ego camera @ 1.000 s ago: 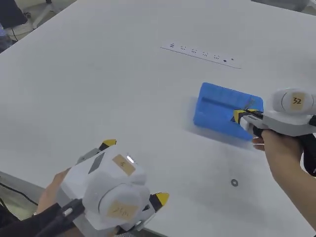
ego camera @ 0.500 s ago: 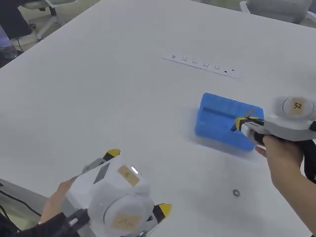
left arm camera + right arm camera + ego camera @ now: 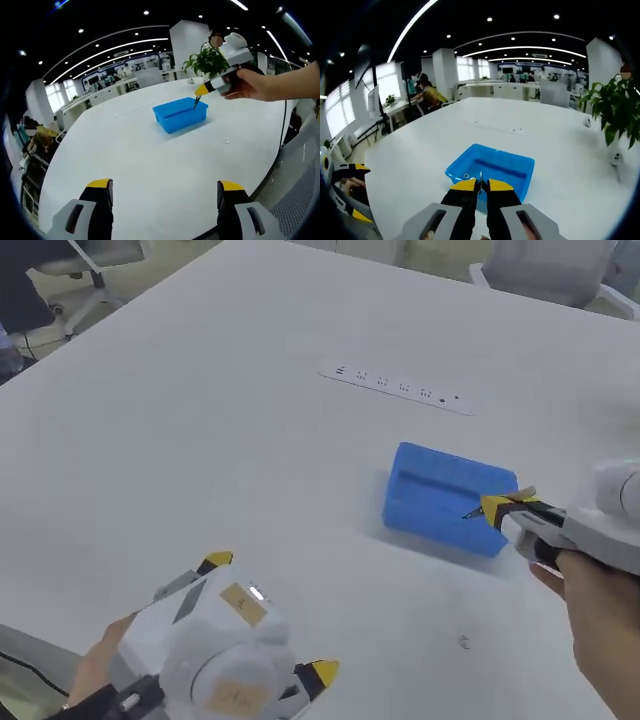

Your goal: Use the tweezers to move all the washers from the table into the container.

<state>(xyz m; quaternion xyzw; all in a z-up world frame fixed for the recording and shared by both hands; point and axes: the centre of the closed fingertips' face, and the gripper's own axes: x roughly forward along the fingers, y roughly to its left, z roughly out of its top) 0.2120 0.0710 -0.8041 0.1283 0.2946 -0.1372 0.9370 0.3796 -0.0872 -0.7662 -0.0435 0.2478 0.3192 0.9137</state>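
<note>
Blue container (image 3: 440,495) below right tongs (image 3: 498,508) clamping tweezers (image 3: 474,512); left tongs (image 3: 165,184) gape, washer (image 3: 463,642) nearby.

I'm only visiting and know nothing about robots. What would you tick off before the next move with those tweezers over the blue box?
1. Right gripper shut on the tweezers: ok.
2. Tweezers' tip over the blue container: ok.
3. Anything held in the tweezers' tip: cannot tell.
4. Dropped washer lying inside the container: ok.
5. Table free of washers: not ok, a stray washer lies in front of the container.
6. Left gripper open and well apart from the container: ok.
</note>
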